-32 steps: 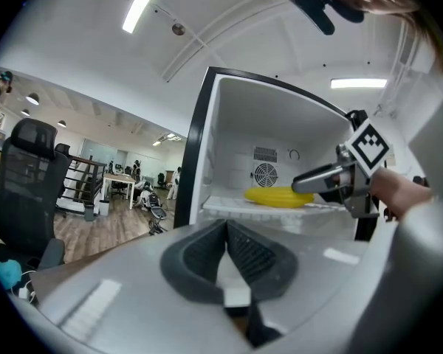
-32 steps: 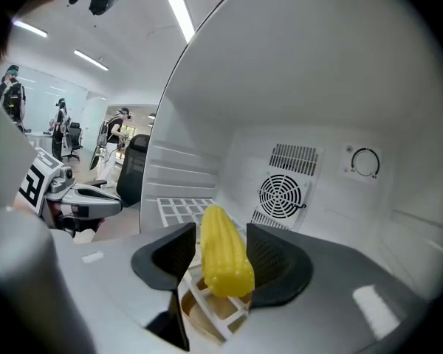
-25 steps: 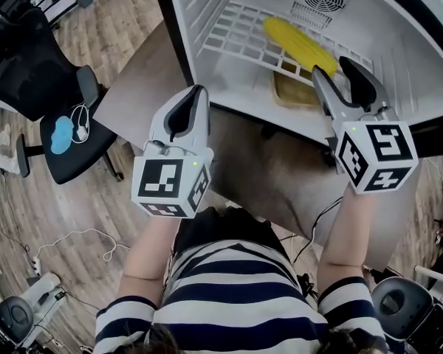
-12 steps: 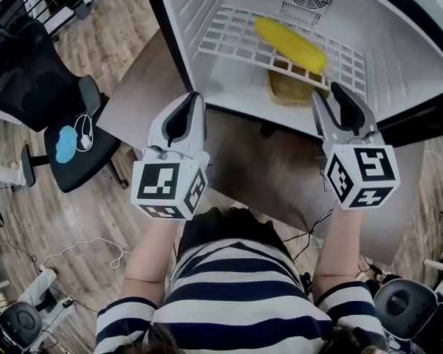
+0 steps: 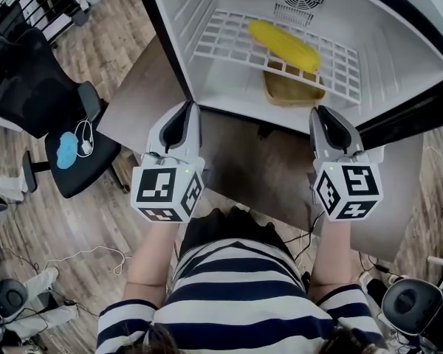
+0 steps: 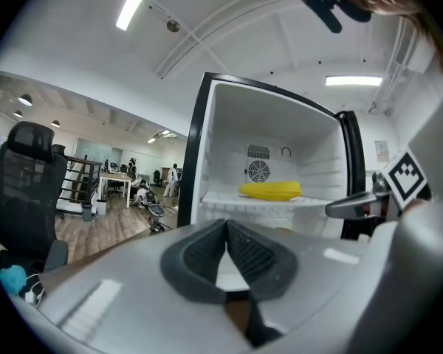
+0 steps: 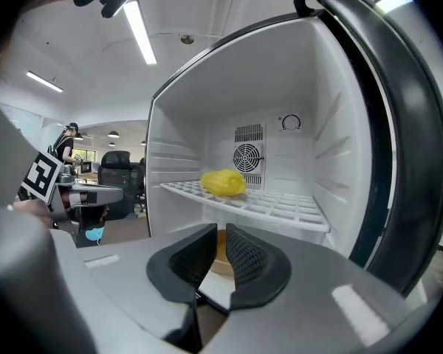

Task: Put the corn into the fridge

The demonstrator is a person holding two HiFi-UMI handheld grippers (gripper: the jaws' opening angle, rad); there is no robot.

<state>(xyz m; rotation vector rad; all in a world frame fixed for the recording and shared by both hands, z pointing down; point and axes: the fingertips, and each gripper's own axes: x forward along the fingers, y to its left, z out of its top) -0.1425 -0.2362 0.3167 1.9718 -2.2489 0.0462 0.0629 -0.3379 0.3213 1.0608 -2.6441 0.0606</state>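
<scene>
A yellow corn cob [image 5: 284,41] lies on the white wire shelf [image 5: 229,43] inside the open fridge, also seen in the left gripper view [image 6: 270,190] and the right gripper view [image 7: 223,182]. Both grippers hang outside the fridge, in front of its lower edge. My left gripper [image 5: 186,109] is shut and empty, its pads meeting at the tips [image 6: 227,227]. My right gripper [image 5: 323,113] has just been closing; only a thin slit remains between its pads [image 7: 221,234], with nothing held.
A tan dish [image 5: 292,88] sits under the shelf on the fridge floor. The dark-rimmed fridge door [image 7: 399,124] stands open at the right. A black office chair [image 5: 29,72] with a blue item [image 5: 66,150] stands at the left on the wooden floor.
My right gripper has drawn back out of the fridge, away from the corn, and lowered, and its jaws have closed from wide apart to a slit. The left gripper has stayed put.
</scene>
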